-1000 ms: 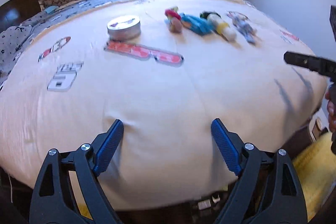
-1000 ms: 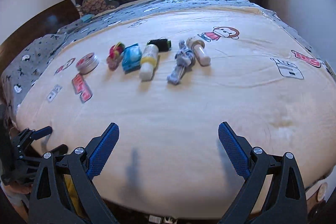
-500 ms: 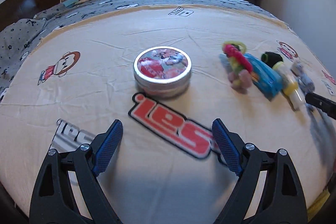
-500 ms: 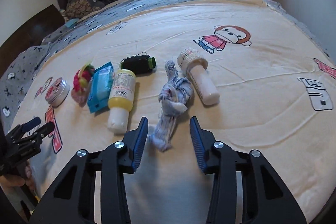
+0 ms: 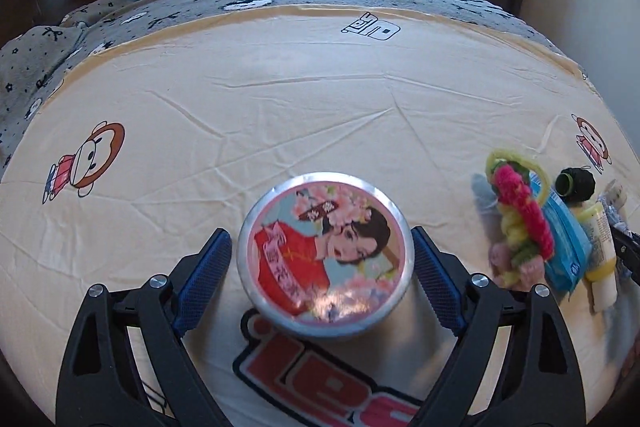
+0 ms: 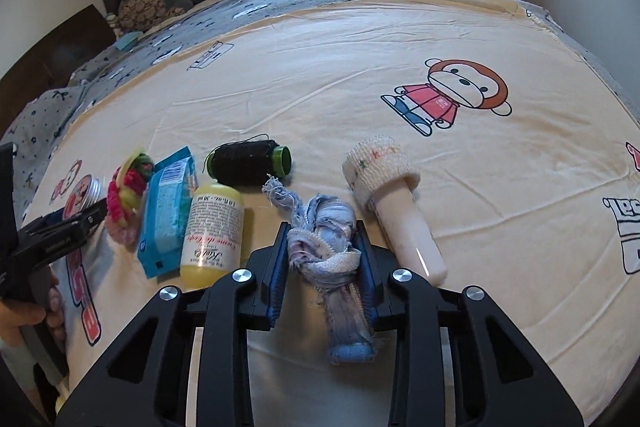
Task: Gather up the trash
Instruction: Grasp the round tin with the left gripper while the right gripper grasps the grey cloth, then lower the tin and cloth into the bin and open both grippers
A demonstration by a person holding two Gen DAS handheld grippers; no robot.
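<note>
The right gripper (image 6: 322, 267) is clamped on the knotted blue-white rag (image 6: 332, 263), whose long axis runs lengthwise between its fingers. The left gripper (image 5: 322, 261) stands apart around the round picture-lidded metal tin (image 5: 324, 253), lid up.

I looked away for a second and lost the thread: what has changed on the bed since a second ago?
Both came forward from the bed's edge. The left hand-held gripper now straddles the round tin, fingers open beside it. The right hand-held gripper narrowed and closed around the knotted blue rag. The tin, rag, yellow bottle, blue packet and other items lie where they were.
</note>
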